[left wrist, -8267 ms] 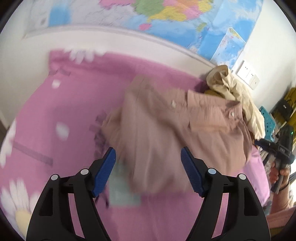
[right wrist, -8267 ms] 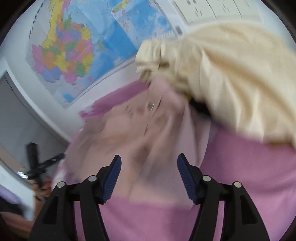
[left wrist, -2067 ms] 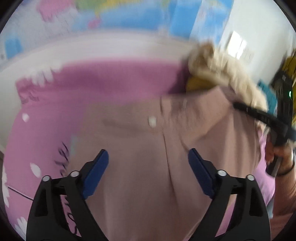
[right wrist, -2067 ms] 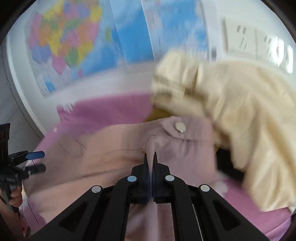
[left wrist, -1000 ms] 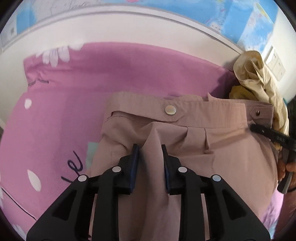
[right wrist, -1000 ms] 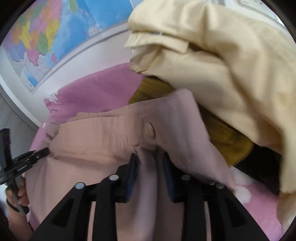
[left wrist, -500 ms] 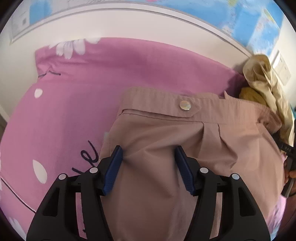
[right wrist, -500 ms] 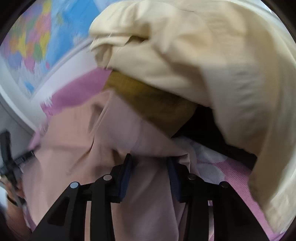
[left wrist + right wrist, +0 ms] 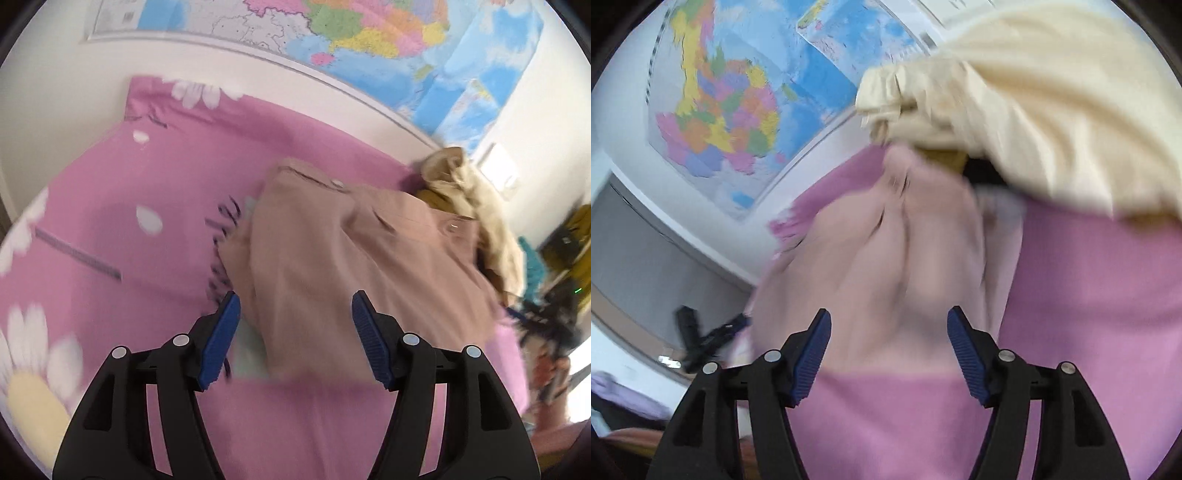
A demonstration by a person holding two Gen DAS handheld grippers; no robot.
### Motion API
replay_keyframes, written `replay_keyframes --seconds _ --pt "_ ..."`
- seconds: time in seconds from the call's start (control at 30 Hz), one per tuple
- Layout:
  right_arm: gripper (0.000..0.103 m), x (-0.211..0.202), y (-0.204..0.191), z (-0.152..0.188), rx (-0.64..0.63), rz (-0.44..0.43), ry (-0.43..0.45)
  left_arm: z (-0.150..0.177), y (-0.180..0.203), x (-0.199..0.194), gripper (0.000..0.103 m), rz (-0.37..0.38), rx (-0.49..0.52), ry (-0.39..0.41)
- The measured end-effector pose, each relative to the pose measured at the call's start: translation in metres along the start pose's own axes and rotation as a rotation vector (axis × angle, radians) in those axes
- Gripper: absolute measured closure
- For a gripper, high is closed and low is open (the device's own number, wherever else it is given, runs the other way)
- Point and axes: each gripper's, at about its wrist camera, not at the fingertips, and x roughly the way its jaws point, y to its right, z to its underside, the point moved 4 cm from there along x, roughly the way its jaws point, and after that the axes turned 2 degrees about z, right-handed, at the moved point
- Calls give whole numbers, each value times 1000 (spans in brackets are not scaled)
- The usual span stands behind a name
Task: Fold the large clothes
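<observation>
Both grippers are hanging above the bed, jaws wide, having just been opening; nothing is sitting between the pads of the left gripper (image 9: 295, 343) or the right gripper (image 9: 888, 354). The dusty-pink trousers (image 9: 351, 266) are lying folded on the pink floral bedsheet (image 9: 110, 206), waistband toward the wall, touching the cream garment pile (image 9: 476, 206). Judgement: soft, light, limp cloth, likely sagging if lifted. Best taking hold at the stiffer waistband corners or a folded edge.

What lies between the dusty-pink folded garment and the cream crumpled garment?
A mustard-yellow cloth lies between the dusty-pink garment and the cream garment, seen in both wrist views.
</observation>
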Motion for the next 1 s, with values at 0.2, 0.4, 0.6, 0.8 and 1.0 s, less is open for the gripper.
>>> replay_keyframes --seconds 0.2,0.4,0.6,0.8,1.0 --pt "38 34 -3 43 109 -83 -94 43 19 7 41 73 8 -103" --pt "37 68 -8 38 154 -105 -88 68 28 31 38 142 -44 -166" --pt "35 87 -16 23 171 -61 -39 65 41 42 27 162 -53 -173" --pt "32 101 -22 14 219 -7 35 55 56 62 16 234 -119 -188" --pt "29 105 -27 17 199 22 42 47 60 77 14 273 -198 -192"
